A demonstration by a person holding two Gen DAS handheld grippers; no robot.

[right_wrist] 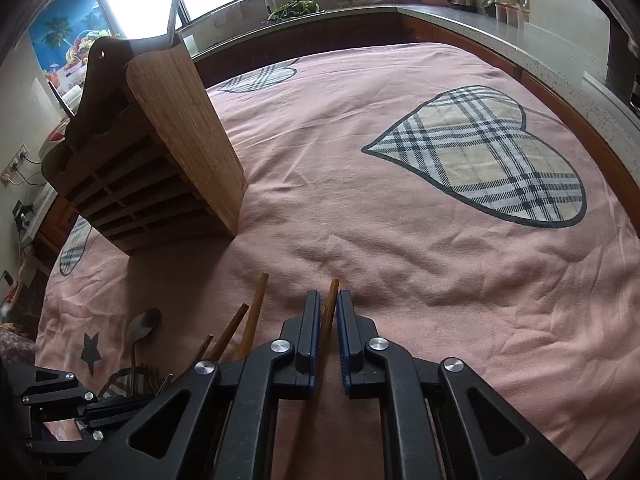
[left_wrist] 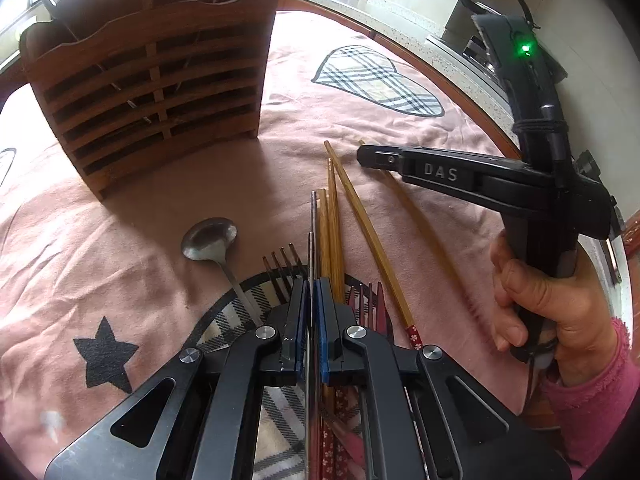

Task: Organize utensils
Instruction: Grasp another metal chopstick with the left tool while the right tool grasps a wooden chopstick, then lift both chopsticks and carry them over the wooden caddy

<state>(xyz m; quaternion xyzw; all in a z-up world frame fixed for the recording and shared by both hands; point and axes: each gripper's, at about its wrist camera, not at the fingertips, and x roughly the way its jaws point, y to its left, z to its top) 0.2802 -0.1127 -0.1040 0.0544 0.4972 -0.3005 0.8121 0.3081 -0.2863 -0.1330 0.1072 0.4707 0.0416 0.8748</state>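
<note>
At the far left we are seeing the slatted brown wooden utensil holder (left_wrist: 148,92) standing upright on the pink cloth with plaid hearts and dark stars (left_wrist: 360,120), a few handles poking out of its top. Nearer to us, a silver metal spoon (left_wrist: 210,240) is lying bowl-up on the cloth, and just right of it the tines of a dark fork (left_wrist: 282,264) are showing.

In the middle, our left gripper (left_wrist: 311,292) is pinching its blue-padded jaws together on a thin grey metal chopstick (left_wrist: 314,216), which is sticking out far beyond the fingertips. Several brown bamboo chopsticks (left_wrist: 334,216) are lying just beside it, fanned toward the far right, their near ends patterned red.

Further right, a hand in a pink fuzzy sleeve (left_wrist: 552,300) is gripping the handle of our right gripper (right_wrist: 329,300). From its own camera we are seeing its jaws clamped on a single brown wooden chopstick (right_wrist: 331,296), whose tip is just clearing the fingertips above the cloth. A grey stone kitchen counter (right_wrist: 460,16) is curving along the far right.
</note>
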